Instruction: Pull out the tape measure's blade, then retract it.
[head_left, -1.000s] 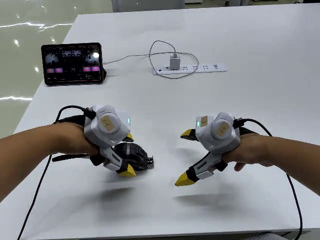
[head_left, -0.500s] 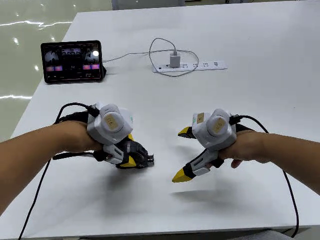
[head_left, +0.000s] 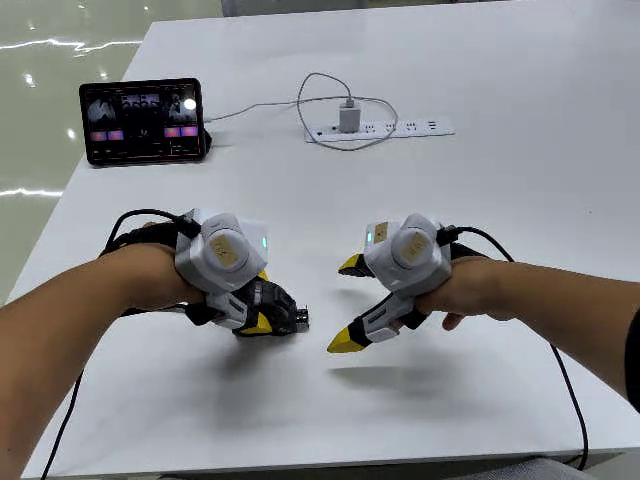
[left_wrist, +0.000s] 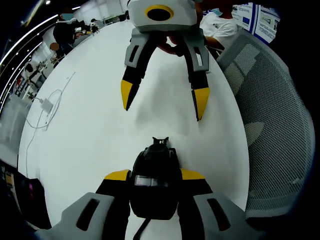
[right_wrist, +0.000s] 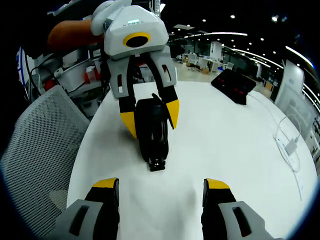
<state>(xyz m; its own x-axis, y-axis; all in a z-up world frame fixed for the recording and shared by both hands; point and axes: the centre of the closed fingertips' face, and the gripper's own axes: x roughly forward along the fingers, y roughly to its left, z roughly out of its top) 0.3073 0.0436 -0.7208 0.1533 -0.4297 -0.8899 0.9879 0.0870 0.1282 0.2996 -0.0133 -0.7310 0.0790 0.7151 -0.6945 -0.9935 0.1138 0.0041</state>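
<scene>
A black tape measure (head_left: 272, 311) rests on the white table (head_left: 480, 200), with my left gripper (head_left: 258, 302) shut on its body. Its small blade hook (head_left: 302, 322) points toward the right gripper. In the left gripper view the tape measure (left_wrist: 155, 180) sits between the yellow-tipped jaws, hook tab (left_wrist: 159, 141) facing forward. My right gripper (head_left: 347, 306) hovers open a short way to the right of the hook, jaws spread wide. In the right gripper view the tape measure (right_wrist: 152, 132) and its hook (right_wrist: 157, 165) lie just ahead of the open right gripper (right_wrist: 161, 184).
A tablet (head_left: 143, 122) stands at the table's far left. A white power strip (head_left: 382, 130) with a plugged charger and looped cable (head_left: 325, 95) lies at the back centre. A mesh chair (left_wrist: 272, 130) shows in the left gripper view. Black cables trail from both grippers.
The right gripper has moved left toward the tape measure's hook, closing the gap. The left gripper has settled lower with the tape measure on the table.
</scene>
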